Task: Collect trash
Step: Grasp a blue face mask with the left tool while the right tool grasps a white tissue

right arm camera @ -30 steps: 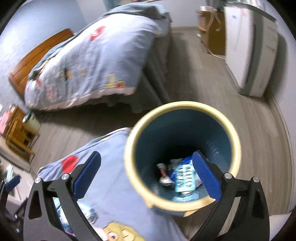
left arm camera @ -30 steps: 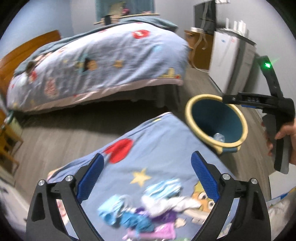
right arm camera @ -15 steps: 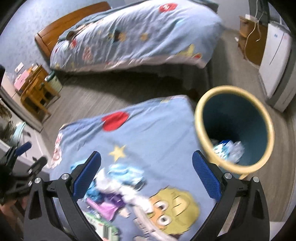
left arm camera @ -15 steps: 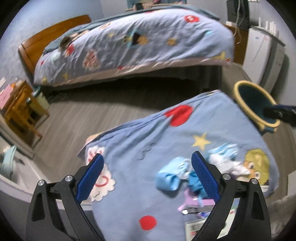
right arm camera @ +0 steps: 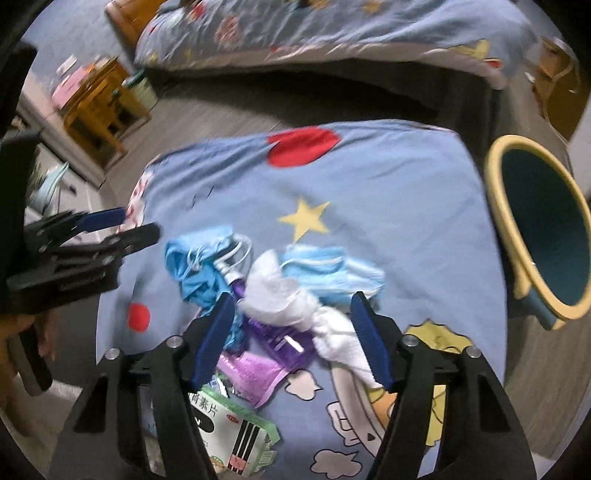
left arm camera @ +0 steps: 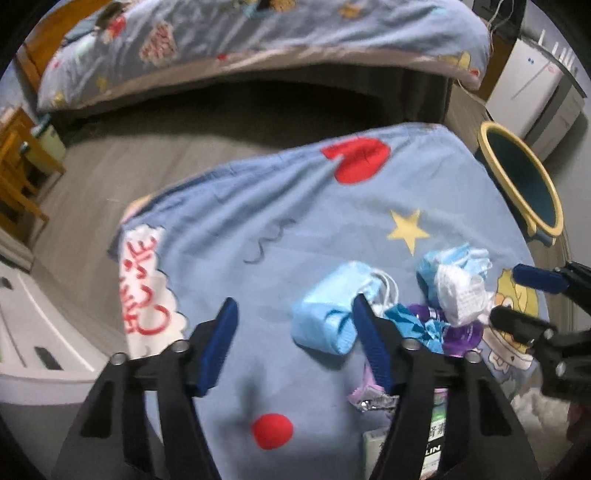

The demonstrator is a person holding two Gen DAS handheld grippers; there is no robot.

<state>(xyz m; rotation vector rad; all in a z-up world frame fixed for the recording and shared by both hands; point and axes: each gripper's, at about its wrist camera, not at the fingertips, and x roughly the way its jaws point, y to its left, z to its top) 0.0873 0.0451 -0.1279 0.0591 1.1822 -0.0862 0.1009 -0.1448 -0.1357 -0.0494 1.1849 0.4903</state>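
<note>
Both tongs are narrowing with nothing pinched yet: left gripper [left arm camera: 293,341] over bare cloth beside the crumpled blue mask [left arm camera: 328,314], right gripper [right arm camera: 290,332] straddling the white tissue [right arm camera: 291,299]. Lower squarely before clamping, then carry rightward to the bin [right arm camera: 506,229].

Grey plank floor [left arm camera: 110,158], quilted bed [left arm camera: 258,33], wooden nightstand [right arm camera: 99,103]
</note>
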